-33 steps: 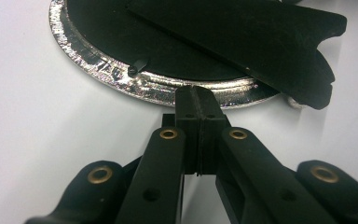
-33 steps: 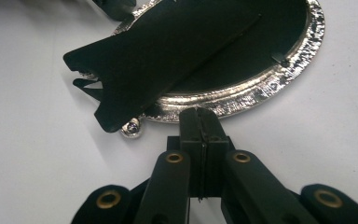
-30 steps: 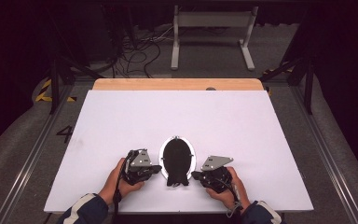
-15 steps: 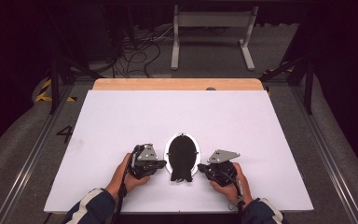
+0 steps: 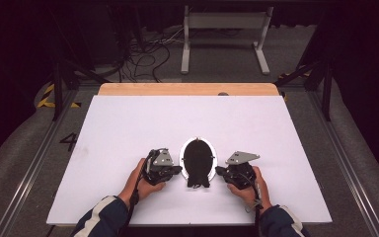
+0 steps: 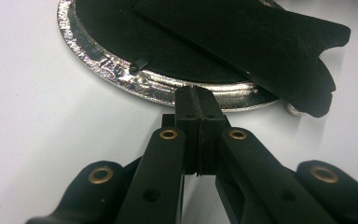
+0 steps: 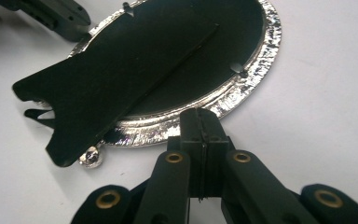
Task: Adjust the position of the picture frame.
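Observation:
An oval picture frame (image 5: 197, 157) lies face down on the white table, with a silver rim (image 6: 121, 77) and a black back. Its black fish-tail prop stand (image 7: 121, 70) sticks out over the near end of the rim (image 7: 256, 70). My left gripper (image 5: 178, 169) lies at the frame's left side, jaws shut, tips (image 6: 195, 93) against the rim. At the frame's right side my right gripper (image 5: 219, 171) is shut too, its tips (image 7: 200, 116) meeting the rim. Nothing sits between either pair of jaws.
The white tabletop (image 5: 128, 128) spreads wide on all sides of the frame, with a wooden strip (image 5: 187, 89) along its far edge. Beyond it, cables and a grey metal stand (image 5: 224, 29) sit on the dark floor.
The frame has slid a little to the right and away from the person, and both hands with their shut grippers have moved along with it at its sides.

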